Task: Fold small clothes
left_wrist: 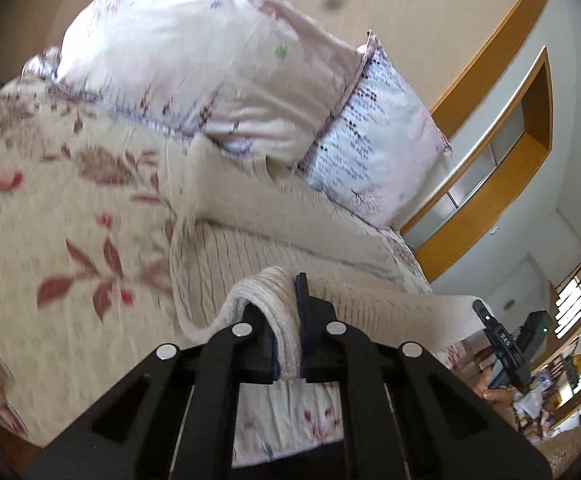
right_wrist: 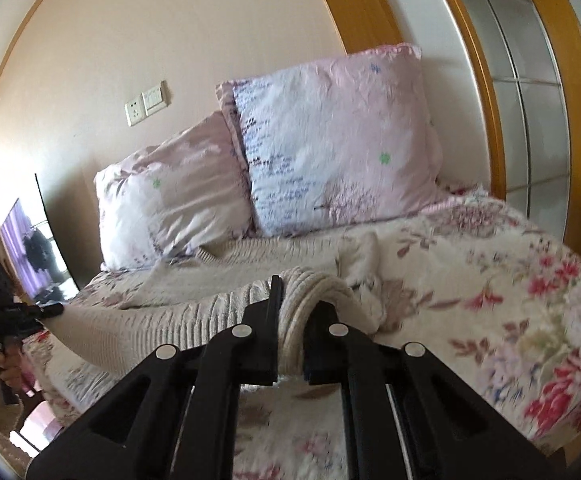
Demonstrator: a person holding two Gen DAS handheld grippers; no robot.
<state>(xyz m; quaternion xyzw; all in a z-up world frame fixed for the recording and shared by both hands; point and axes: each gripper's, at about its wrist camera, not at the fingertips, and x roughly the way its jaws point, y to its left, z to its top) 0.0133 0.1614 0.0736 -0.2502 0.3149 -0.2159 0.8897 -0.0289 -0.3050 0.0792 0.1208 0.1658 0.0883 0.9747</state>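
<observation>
- Bed (right_wrist: 490, 280) under floral cover, two pillows (right_wrist: 330, 140) at the wall.
- Sweater (left_wrist: 274, 240) spread on the cover, near edge lifted.
- Left gripper (left_wrist: 286, 344) clenched on one sweater fold.
- Right gripper (right_wrist: 292, 332) clamped on another.

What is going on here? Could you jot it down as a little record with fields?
Setting: a bed with a floral bedspread
Garment: a cream knitted sweater, lying partly on the bed, its near edge lifted
Left gripper: shut on a bunched corner of the sweater
Right gripper: shut on the other bunched corner
Stretch: the knit edge runs between the two grippers
Behind: two pink patterned pillows leaning at the wall
Wall: a socket and switch
Fold stage: cannot tell; the picture is blurred
</observation>
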